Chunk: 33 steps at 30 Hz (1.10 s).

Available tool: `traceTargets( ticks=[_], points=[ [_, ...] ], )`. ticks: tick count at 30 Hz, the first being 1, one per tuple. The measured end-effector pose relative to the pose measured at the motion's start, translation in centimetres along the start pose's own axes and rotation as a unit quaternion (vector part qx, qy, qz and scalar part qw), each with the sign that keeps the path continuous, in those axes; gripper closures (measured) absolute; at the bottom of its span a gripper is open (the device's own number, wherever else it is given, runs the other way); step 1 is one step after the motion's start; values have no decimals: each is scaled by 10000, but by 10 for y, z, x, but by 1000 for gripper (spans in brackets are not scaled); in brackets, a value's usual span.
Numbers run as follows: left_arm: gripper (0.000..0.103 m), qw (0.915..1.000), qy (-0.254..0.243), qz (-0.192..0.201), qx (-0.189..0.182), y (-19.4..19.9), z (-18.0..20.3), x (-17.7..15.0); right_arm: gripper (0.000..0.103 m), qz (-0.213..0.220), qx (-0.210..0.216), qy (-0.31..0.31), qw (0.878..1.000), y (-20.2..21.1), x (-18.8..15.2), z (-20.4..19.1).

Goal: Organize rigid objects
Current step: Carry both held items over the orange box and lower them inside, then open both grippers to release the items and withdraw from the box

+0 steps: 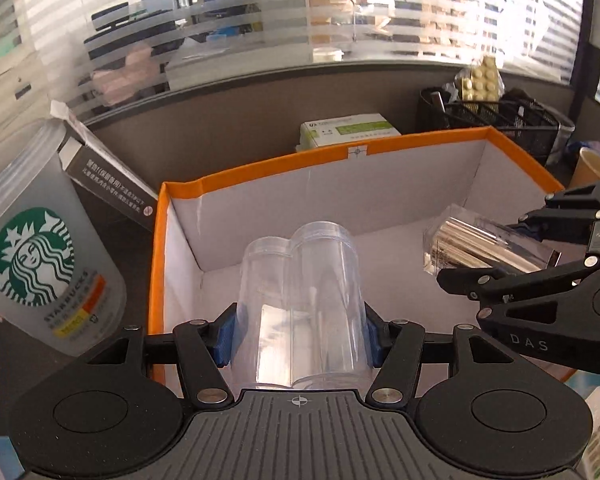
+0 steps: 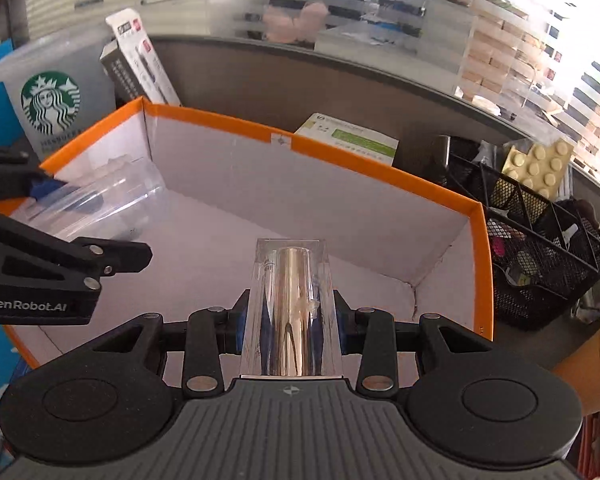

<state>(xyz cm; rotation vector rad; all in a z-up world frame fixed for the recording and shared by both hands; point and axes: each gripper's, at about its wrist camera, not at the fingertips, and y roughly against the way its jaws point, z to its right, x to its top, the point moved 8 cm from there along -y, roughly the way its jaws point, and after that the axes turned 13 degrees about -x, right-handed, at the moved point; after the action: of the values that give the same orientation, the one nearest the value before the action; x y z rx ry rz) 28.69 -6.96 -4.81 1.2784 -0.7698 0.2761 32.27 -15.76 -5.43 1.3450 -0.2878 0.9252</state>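
A: A desk runs along a grey partition topped with striped frosted glass. On it sits an orange-rimmed box with white inner walls.

B: And the left gripper?

A: Its blue pads press both sides of a clear plastic container with a lobed outline, so the fingers stand moderately apart. The container hangs over the box's near left corner; whether it touches the floor cannot be told.

B: The right gripper?

A: Narrower. It clamps a clear case holding a shiny metal cylinder, over the right side of the box. The two grippers are near each other but apart.

B: Anything lying loose in the box?

A: Nothing shows on the visible floor.

B: Around it?

A: A frosted Starbucks cup stands left of the box, a dark carton leaning beside it. A green-and-white packet lies behind. A black mesh organiser, right, holds a cream studded block and small items. A paper cup stands nearby.
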Motion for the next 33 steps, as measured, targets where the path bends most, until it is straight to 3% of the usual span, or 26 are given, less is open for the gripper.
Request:
traceTargets(
  ticks=[7,15,22,26,29,33],
  points=[
    [45,9961,-645,-593,16,-18,24,-13,68,-378,-174,619,9972,-9,-4,-10],
    [45,9924,-528,-1102,-154,-24,25,-20,68,-987,-246,1027,9895,-22,-11,-13],
    [45,9898,-331,-1384,-37,-25,17,-26,68,-1321,-254,1388,9811,-27,-19,-14],
    [41,9874,-235,-1564,1,-27,15,-28,52,-1443,-292,1554,9768,-29,-20,-13],
    [30,9866,-110,-1626,86,-27,12,-29,51,-1473,-345,1603,9754,-30,-20,-12],
    [27,9820,76,-1889,59,-28,10,-32,40,-1430,-541,1720,9732,-29,-21,-9]
  ],
)
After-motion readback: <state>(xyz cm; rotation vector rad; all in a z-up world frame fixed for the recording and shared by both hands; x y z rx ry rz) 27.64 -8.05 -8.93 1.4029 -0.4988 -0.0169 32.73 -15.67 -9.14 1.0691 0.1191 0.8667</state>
